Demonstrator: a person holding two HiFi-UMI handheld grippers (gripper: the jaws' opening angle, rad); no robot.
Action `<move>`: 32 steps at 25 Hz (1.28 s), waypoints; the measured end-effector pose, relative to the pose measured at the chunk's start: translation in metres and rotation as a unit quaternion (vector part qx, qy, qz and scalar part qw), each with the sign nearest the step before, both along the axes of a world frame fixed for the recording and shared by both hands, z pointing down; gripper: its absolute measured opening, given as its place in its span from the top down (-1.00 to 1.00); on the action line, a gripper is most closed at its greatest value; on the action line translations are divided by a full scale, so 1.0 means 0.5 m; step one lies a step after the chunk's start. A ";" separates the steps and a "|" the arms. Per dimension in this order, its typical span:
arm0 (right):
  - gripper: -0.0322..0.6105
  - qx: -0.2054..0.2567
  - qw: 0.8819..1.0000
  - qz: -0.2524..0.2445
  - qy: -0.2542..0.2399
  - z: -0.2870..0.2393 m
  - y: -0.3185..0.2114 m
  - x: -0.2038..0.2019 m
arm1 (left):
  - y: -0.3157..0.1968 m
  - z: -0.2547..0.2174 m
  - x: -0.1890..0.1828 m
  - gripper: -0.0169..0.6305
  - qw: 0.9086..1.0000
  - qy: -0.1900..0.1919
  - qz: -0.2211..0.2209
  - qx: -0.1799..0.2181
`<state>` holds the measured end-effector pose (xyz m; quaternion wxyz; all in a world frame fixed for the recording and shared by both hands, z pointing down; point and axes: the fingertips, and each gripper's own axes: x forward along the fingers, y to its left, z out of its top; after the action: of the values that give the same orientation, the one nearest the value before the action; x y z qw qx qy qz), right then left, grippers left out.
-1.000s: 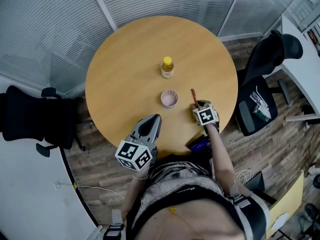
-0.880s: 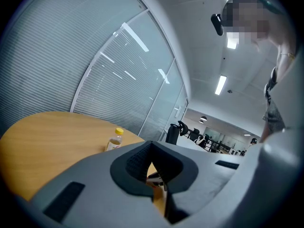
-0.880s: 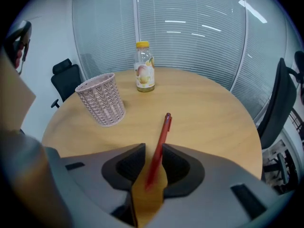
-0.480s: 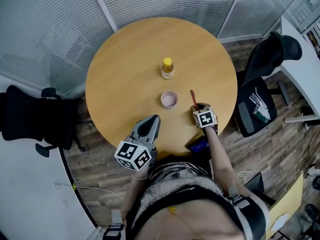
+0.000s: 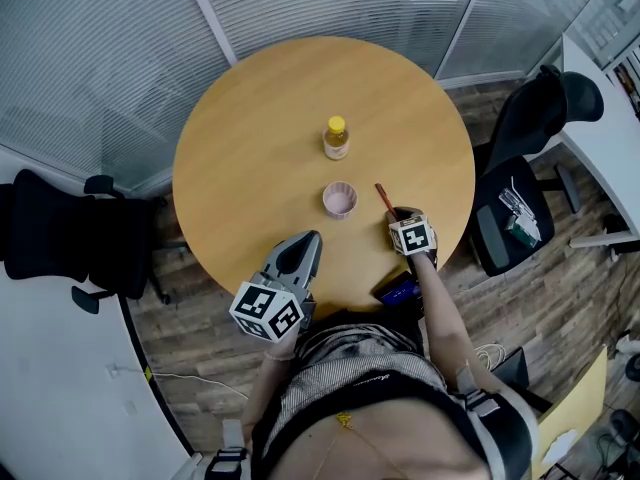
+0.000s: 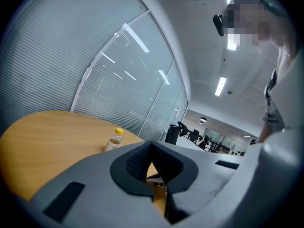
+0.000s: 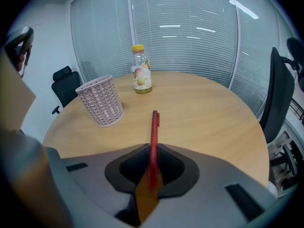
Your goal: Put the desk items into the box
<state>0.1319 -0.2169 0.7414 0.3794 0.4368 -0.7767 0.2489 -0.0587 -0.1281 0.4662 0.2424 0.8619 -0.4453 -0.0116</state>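
The right claw [image 7: 151, 167] is clamped shut on a red pen [image 7: 154, 132] near one end, with most of the barrel jutting out over the counter [image 7: 204, 108]. Held that far back, the pen may swivel or slip. The pink woven cup [image 7: 101, 101] ahead-left looks light, so a clumsy drop could topple it. The left claw [image 6: 153, 167] is closed and empty.

A red pen [image 7: 153, 137] is clamped by its rear end between the right gripper's [image 7: 151, 172] jaws and sticks straight forward over the table [image 7: 213, 122]. Just left of it stands a pink cup [image 7: 101, 100] with a woven zigzag wall, upright, its mouth open. Beyond the cup, apart from it, a small clear bottle [image 7: 141, 70] with a yellow cap and a printed label stands upright near the table's middle.
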 end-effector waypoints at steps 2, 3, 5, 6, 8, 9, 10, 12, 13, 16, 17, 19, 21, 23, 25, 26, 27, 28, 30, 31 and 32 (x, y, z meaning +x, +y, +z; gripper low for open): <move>0.71 0.001 1.000 -0.004 0.003 -0.004 0.002 0.002 | 0.003 0.000 0.004 0.94 1.000 -0.001 0.002 0.000; 0.71 0.003 1.000 -0.007 0.003 -0.005 0.001 0.001 | 0.004 0.000 0.005 0.94 1.000 -0.001 0.002 0.000; 0.71 0.006 1.000 -0.012 0.000 -0.004 -0.001 0.000 | 0.005 -0.001 0.005 0.94 1.000 0.000 0.003 0.000; 0.71 0.005 1.000 -0.013 0.000 -0.001 -0.001 0.001 | 0.005 -0.002 0.005 0.94 1.000 0.000 0.003 0.000; 0.71 0.002 1.000 -0.015 -0.001 0.002 -0.001 0.001 | 0.005 -0.004 0.005 0.94 1.000 0.001 0.004 0.000; 0.71 0.002 1.000 -0.017 0.000 0.001 -0.001 0.000 | 0.006 -0.005 0.005 0.94 1.000 0.001 0.005 0.000; 0.71 0.002 1.000 -0.018 0.000 0.000 0.000 -0.001 | 0.007 -0.005 0.006 0.94 1.000 0.001 0.006 -0.001; 0.71 0.000 1.000 -0.017 0.000 0.001 0.001 -0.001 | 0.008 -0.004 0.009 0.94 1.000 0.002 0.009 -0.002; 0.71 -0.001 1.000 -0.018 -0.001 0.002 0.001 -0.001 | 0.008 -0.003 0.011 0.94 1.000 0.002 0.011 -0.002; 0.71 -0.001 1.000 -0.030 0.004 -0.005 0.001 0.000 | 0.009 -0.003 0.017 0.94 1.000 0.003 0.014 -0.001; 0.71 0.000 0.999 -0.033 0.003 -0.007 0.003 0.001 | 0.010 -0.004 0.019 0.94 1.000 0.004 0.015 0.000; 0.71 -0.001 0.999 -0.032 -0.001 -0.010 0.005 0.004 | 0.011 -0.005 0.020 0.94 1.000 0.005 0.016 0.000; 0.71 0.001 0.999 -0.034 -0.003 -0.015 0.006 0.006 | 0.011 -0.005 0.019 0.94 1.000 0.004 0.017 0.000; 0.71 0.007 0.999 -0.042 -0.003 -0.027 0.005 0.007 | 0.010 -0.004 0.020 0.94 1.000 0.005 0.017 0.001; 0.71 0.017 0.999 -0.049 -0.002 -0.042 0.002 0.008 | 0.009 -0.004 0.022 0.94 1.000 0.005 0.018 0.001; 0.71 0.023 0.998 -0.051 -0.001 -0.048 0.000 0.007 | 0.009 -0.004 0.022 0.94 1.000 0.005 0.019 0.001; 0.71 0.026 0.998 -0.053 -0.001 -0.054 -0.001 0.007 | 0.009 -0.003 0.023 0.94 1.000 0.006 0.019 0.001; 0.71 0.028 0.998 -0.053 0.000 -0.058 -0.002 0.009 | 0.010 -0.003 0.023 0.94 1.000 0.006 0.019 0.001; 0.71 0.028 0.998 -0.051 0.001 -0.066 0.000 0.011 | 0.010 -0.003 0.025 0.94 1.000 0.007 0.020 0.000; 0.71 0.030 0.998 -0.053 -0.001 -0.072 0.000 0.010 | 0.010 -0.003 0.027 0.94 1.000 0.007 0.021 0.000; 0.71 0.033 0.998 -0.055 -0.004 -0.079 0.000 0.008 | 0.010 -0.002 0.028 0.94 1.000 0.007 0.021 0.000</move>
<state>0.1358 -0.2168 0.7018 0.3748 0.4048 -0.8088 0.2036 -0.0448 -0.1231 0.4651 0.2459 0.8709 -0.4253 -0.0120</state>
